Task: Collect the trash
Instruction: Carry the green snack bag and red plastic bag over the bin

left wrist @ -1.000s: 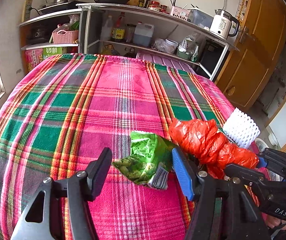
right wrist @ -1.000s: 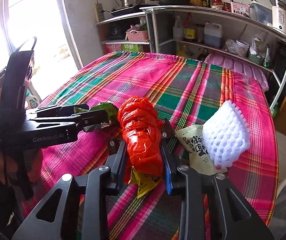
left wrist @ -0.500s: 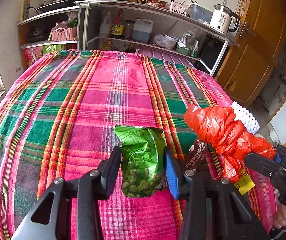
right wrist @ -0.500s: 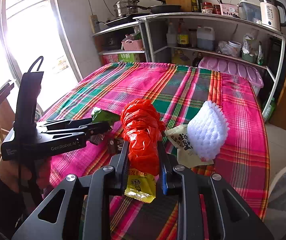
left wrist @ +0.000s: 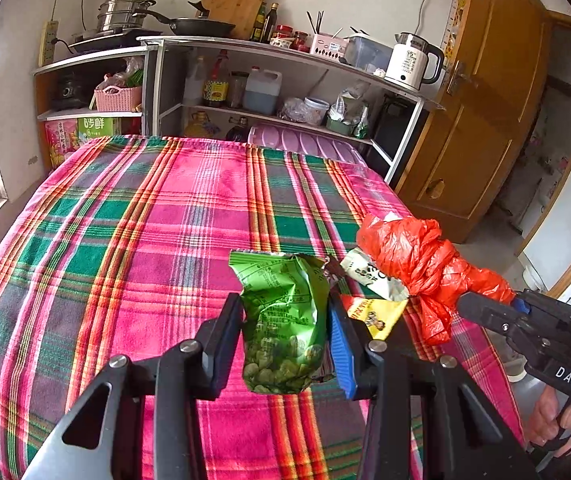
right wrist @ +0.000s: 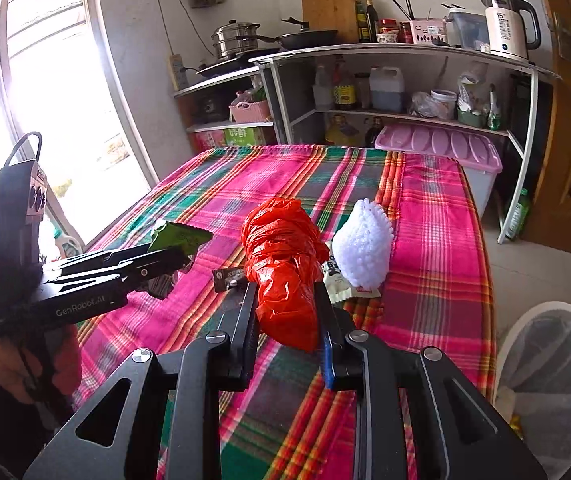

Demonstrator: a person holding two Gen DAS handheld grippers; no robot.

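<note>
A green packet [left wrist: 283, 328] is clamped in the left hand-held gripper [left wrist: 285, 344] above the counter [left wrist: 125, 240]. A red bag [right wrist: 285, 272] is gripped by the right hand-held gripper [right wrist: 285, 328], a white net [right wrist: 363, 248] just beyond.

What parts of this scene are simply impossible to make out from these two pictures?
- White bin: cut off by the right wrist view's edge; contents unclear through its liner.
- Beige wrapper: mostly hidden behind the orange bag and white foam net.
- Small dark wrapper: print too small to read.
- Yellow packet: partly behind the left gripper.
</note>
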